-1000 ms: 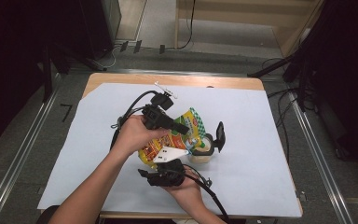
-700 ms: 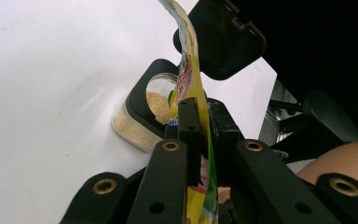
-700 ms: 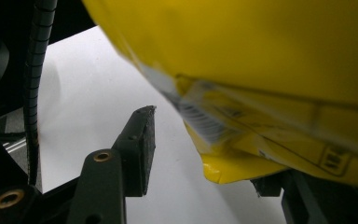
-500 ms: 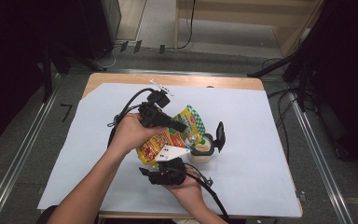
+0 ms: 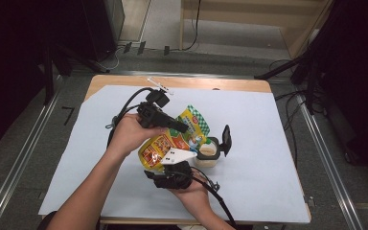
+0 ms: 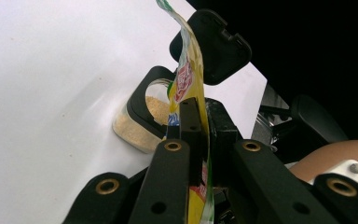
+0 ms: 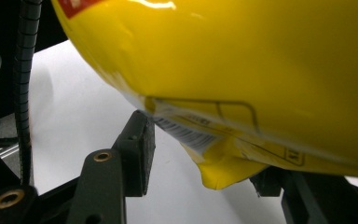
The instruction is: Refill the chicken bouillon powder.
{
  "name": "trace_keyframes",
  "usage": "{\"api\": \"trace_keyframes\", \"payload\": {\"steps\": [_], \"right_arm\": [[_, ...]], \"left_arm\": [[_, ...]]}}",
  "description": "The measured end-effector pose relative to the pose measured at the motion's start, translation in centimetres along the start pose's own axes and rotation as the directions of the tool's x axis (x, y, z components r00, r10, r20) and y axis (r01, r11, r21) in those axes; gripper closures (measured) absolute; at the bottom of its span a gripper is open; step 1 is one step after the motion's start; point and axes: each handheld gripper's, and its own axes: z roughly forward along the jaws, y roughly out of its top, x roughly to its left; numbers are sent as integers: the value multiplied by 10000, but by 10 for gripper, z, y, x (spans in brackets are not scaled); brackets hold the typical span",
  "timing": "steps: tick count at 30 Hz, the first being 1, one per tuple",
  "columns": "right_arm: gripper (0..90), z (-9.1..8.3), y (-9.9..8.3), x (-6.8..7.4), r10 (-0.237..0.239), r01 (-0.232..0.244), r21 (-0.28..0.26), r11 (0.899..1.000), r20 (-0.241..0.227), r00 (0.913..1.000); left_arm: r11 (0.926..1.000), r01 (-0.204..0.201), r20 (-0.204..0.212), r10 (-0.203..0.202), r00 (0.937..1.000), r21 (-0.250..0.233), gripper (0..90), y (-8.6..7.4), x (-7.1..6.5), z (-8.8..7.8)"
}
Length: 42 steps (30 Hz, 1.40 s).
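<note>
pouch [image 5: 172,141]: soft, slippery film bag, tilted just above open jar [image 5: 208,153] | left gripper [image 6: 193,116]: jaws pinched on pouch top edge | right gripper [image 7: 200,140]: half-open jaws cradle pouch bottom | judgement: grip the stiffer seams, powder shifts inside

floor [image 5: 38,143]: grey | table [image 5: 172,82]: wood, white sheet [image 5: 268,143] | surroundings: dark

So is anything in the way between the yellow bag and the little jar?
Nothing visible. The left claw pinches the yellow bag just above the open jar, whose black lid is flipped back, clear of the opening.
</note>
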Motion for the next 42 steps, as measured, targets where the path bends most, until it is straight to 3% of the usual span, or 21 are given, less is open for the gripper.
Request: {"api": "trace_keyframes", "payload": {"steps": [8, 18, 27, 34, 42], "right_arm": [[505, -3, 2, 0, -342, 345, -76, 9994, 369, 9987], [498, -5, 3, -2, -269, 276, -163, 9995, 418, 9988], [500, -1, -1, -2, -14, 13, 51, 10000, 369, 9993], [495, -1, 0, 0, -363, 360, 60, 9993, 585, 9976], [479, -4, 2, -1, -360, 370, -131, 9992, 728, 9967]], "left_arm": [[9999, -41, 80, 42, 10000, -117, 884, 0, -1, -8], [9998, 119, 141, -117, 9998, -183, 877, -1, 4, -12], [10000, -22, 63, 22, 10000, 33, 872, -1, 5, 1], [9996, -268, 388, 269, 9989, -18, 897, -3, 5, -11], [9975, -454, 809, 496, 9955, -534, 900, -9, 6, -33]]}}
